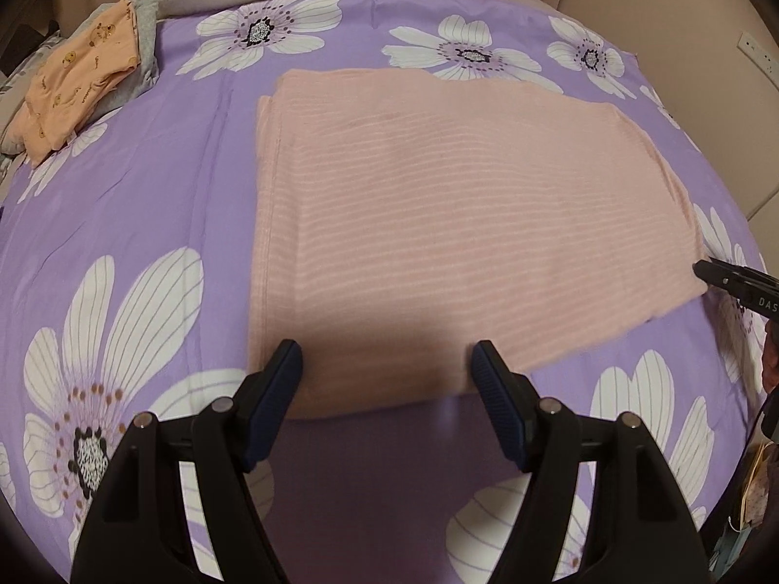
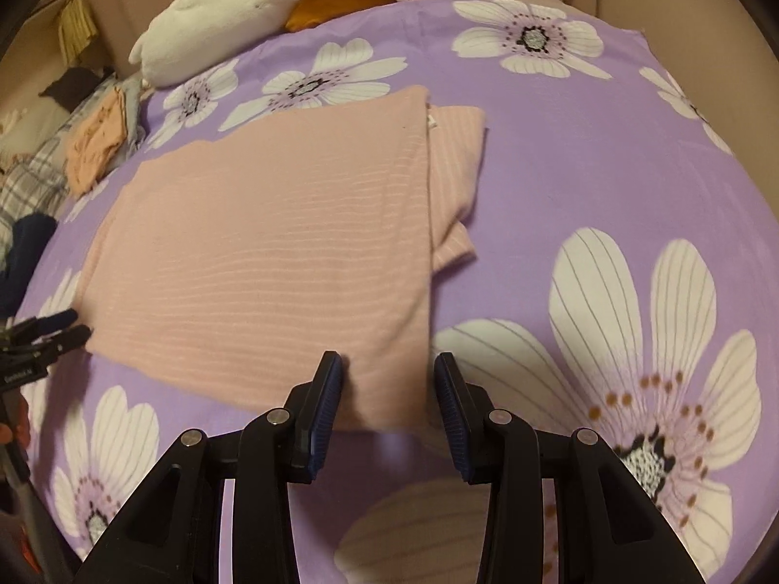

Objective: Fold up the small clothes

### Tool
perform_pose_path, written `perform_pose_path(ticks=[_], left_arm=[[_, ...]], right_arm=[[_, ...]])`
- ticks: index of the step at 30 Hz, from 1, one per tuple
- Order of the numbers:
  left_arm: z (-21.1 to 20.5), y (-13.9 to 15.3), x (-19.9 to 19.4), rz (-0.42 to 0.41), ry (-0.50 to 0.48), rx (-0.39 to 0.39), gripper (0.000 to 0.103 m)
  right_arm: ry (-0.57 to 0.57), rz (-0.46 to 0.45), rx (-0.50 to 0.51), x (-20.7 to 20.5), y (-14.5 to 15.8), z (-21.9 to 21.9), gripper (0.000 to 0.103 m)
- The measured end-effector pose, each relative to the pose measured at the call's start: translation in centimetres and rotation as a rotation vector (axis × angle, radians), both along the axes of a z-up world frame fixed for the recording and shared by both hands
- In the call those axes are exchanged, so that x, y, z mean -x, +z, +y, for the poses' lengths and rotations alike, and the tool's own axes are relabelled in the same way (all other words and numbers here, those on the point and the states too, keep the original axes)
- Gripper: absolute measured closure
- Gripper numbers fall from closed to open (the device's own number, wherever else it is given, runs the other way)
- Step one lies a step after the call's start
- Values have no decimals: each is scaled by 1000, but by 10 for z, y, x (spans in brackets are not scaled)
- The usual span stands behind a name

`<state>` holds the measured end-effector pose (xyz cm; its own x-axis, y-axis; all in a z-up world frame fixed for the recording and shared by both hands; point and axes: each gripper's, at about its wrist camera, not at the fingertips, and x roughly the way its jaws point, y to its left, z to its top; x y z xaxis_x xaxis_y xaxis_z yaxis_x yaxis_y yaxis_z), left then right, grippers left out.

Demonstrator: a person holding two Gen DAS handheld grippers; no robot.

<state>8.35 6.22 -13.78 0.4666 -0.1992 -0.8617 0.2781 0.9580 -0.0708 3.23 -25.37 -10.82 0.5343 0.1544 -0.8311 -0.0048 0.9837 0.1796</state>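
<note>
A pink striped garment (image 1: 438, 224) lies folded flat on the purple flowered bedsheet (image 1: 146, 224). My left gripper (image 1: 387, 365) is open and empty, its jaws just over the garment's near edge. In the right wrist view the same garment (image 2: 272, 253) shows with a folded part sticking out at its right side (image 2: 455, 165). My right gripper (image 2: 387, 374) is open and empty, over the garment's near right corner. The right gripper's tip shows at the right edge of the left wrist view (image 1: 730, 282); the left gripper's tip shows at the left edge of the right wrist view (image 2: 48, 331).
A pile of folded small clothes, orange printed on grey (image 1: 78, 82), lies at the far left of the bed. A white and orange plush toy (image 2: 253, 5) lies at the bed's far edge. More clothes (image 2: 29, 185) lie beyond the left bed edge.
</note>
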Motion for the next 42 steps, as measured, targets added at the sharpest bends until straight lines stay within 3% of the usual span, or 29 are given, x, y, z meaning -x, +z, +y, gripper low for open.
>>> perform_pose_path(ticks=[12, 21, 30, 36, 42], left_arm=[[0, 0, 19, 13, 16, -20, 31], [17, -4, 32, 62, 86, 9, 31], [33, 2, 32, 102, 164, 114, 24], [31, 4, 25, 140, 200, 235, 23], [31, 0, 17, 194, 202, 383, 23]], right_arm=[[-18, 18, 7, 13, 2, 1, 62], [-38, 19, 9, 27, 7, -2, 62], [-78, -46, -48, 40, 27, -10, 62], [-62, -86, -141, 37, 37, -3, 62], [-24, -93, -170, 28, 39, 16, 62]])
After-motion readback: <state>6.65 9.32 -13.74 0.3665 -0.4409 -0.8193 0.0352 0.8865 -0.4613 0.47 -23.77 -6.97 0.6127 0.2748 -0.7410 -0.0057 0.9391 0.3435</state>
